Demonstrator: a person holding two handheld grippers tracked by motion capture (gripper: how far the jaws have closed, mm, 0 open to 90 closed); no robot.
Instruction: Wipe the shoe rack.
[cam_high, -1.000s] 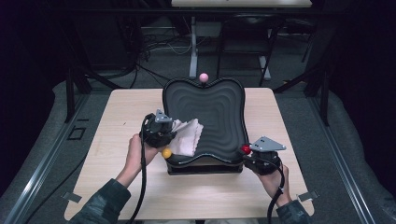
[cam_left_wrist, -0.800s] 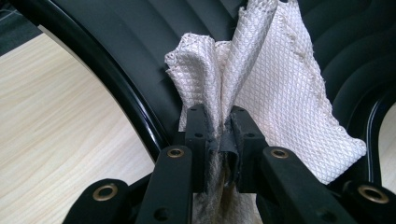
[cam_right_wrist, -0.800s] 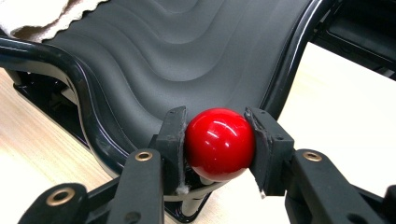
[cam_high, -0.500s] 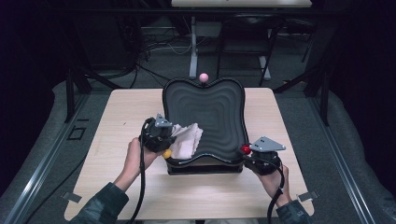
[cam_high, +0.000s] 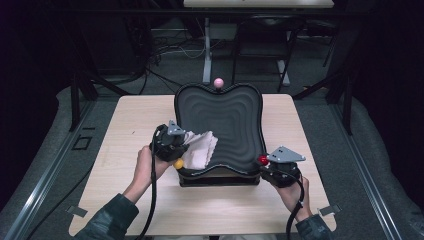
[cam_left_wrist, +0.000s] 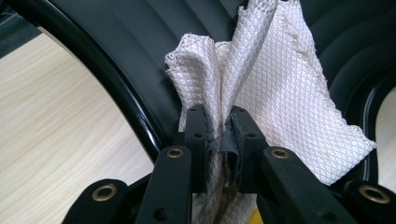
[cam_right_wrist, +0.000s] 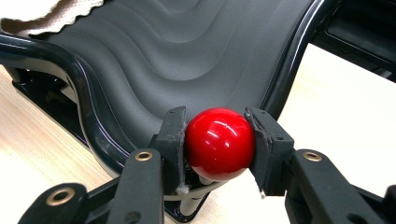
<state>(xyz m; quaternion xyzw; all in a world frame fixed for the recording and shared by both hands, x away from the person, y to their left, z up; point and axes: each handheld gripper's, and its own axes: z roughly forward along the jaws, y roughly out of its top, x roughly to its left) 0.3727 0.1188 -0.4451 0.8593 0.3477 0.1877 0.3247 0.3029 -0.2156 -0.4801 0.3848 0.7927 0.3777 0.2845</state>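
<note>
1. On the wooden table (cam_high: 130, 120) sits a black tray (cam_high: 220, 117) with a wavy, ribbed surface, its near edge raised on a dark base (cam_high: 220, 180).
2. At the tray's near left corner I have my left gripper (cam_high: 175, 145), and its jaws are clenched on a white mesh cloth (cam_high: 200, 150).
3. From the left gripper view, the cloth (cam_left_wrist: 275, 93) is bunched between the two black pads (cam_left_wrist: 196, 135), and its folds rise above them and fan out to the right over the tray's ribbed surface (cam_left_wrist: 140, 42).
4. From above, the cloth lies partly on the tray's left side, touching the rim there, with its free edge spread toward the tray's middle.
5. Just below the left gripper a small yellow knob (cam_high: 178, 163) shows at the tray's near left corner.
6. At the near right corner my right gripper (cam_high: 272, 167) is closed on a red ball knob (cam_high: 262, 160).
7. From the right gripper view, both pads press the red ball's (cam_right_wrist: 219, 142) sides, and the ball sits on a short stem just outside the tray's glossy rim (cam_right_wrist: 88, 107).
8. A pink ball knob (cam_high: 218, 82) stands at the middle of the tray's far edge, well apart from both grippers.
9. My left hand (cam_high: 145, 167) and right hand (cam_high: 292, 195) each grip a tool body, with cables trailing toward the table's near edge.
</note>
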